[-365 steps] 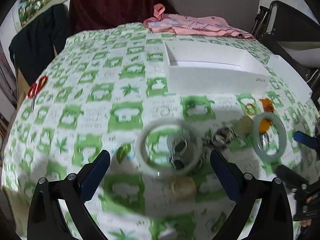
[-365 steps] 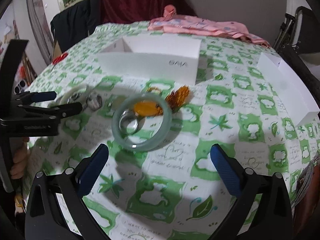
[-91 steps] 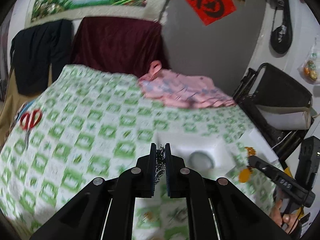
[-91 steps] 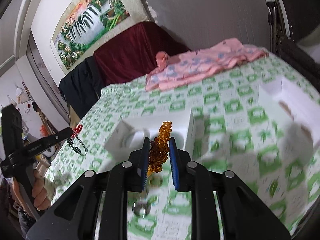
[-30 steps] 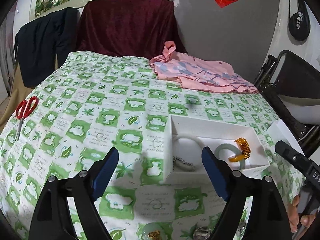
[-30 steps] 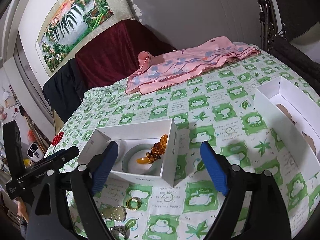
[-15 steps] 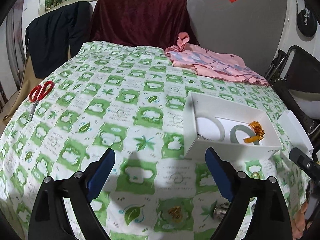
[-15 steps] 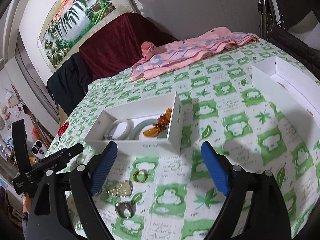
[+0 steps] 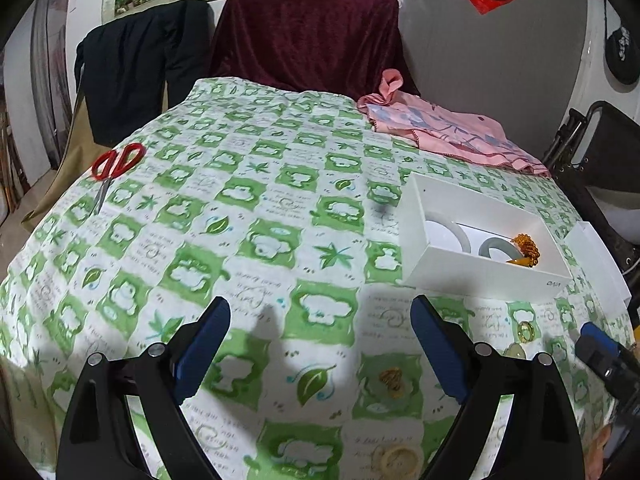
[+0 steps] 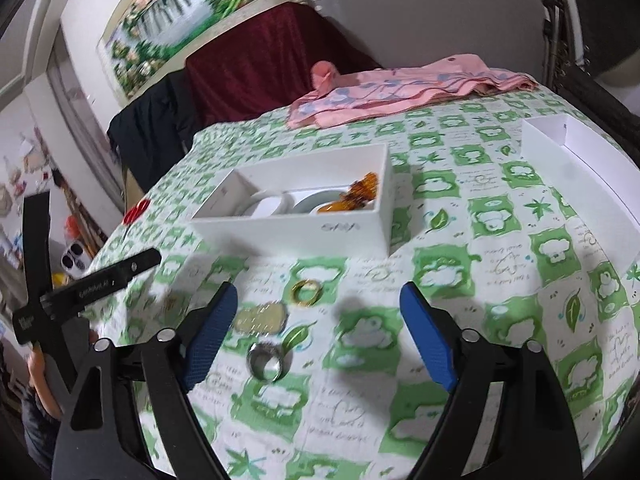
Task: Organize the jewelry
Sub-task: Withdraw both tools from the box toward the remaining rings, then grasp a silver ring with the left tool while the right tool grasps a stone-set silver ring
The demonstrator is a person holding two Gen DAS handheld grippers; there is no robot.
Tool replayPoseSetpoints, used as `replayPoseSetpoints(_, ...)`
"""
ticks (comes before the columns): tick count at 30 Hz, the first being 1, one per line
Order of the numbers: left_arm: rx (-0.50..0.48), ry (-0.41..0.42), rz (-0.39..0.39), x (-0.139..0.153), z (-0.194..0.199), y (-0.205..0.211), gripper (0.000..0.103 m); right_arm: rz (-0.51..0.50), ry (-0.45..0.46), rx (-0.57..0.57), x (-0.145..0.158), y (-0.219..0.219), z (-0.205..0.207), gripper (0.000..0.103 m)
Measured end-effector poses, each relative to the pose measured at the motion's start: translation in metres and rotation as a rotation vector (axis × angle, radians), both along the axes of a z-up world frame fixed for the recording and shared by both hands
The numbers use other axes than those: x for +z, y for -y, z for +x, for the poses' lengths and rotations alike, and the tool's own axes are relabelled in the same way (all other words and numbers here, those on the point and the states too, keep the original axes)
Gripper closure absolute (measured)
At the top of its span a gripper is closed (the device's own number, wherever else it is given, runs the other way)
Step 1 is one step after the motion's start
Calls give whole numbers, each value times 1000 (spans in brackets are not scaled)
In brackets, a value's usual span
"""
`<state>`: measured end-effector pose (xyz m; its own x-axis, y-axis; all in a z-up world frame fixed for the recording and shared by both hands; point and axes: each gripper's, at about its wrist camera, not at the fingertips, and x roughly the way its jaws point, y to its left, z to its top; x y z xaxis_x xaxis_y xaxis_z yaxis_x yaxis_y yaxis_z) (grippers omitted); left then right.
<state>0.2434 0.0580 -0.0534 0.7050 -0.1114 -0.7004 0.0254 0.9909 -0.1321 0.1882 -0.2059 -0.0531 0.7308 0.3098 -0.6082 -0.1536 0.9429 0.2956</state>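
Observation:
A white box (image 9: pixel 476 268) (image 10: pixel 296 232) on the green-checked tablecloth holds a white bangle (image 9: pixel 448 236), a green bangle (image 9: pixel 494 246) and amber beads (image 9: pixel 526 246) (image 10: pixel 360 194). My left gripper (image 9: pixel 320 348) is open and empty above the cloth; a small gold piece (image 9: pixel 390 378) and a pale ring (image 9: pixel 396 460) lie near it. My right gripper (image 10: pixel 318 332) is open and empty over a gold ring (image 10: pixel 307 291), a pale oval pendant (image 10: pixel 260 318) and a silver ring (image 10: pixel 267 365).
Red scissors (image 9: pixel 114 168) lie at the table's far left. A pink cloth (image 9: pixel 444 128) (image 10: pixel 400 88) lies at the back. A white box lid (image 10: pixel 580 160) (image 9: pixel 598 256) sits at the right. Dark chairs stand behind and to the right.
Both grippers have let go of the chain and amber beads, which now lie in the box. Both have drawn back and down toward the loose pieces near the table's front.

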Motion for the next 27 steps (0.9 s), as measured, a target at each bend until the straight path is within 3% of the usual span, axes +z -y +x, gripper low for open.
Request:
replayPoseSetpoints(3, 8, -4, -11, -1, -5, -5, 13, -60, 3, 51, -3, -15, -10, 34)
replayPoseSetpoints(10, 24, -23, -40, -5, -13, -15, 13, -120, -33, 151, -9, -37, -13, 35)
replayPoseSetpoints(22, 12, -46, -23, -8, -11, -12, 13, -167, -110, 208, -20, -51, -5, 79)
replayPoseSetpoints(27, -21, -37, -19, -7, -12, -6, 13, -131, -109, 180, -20, -42, -5, 80)
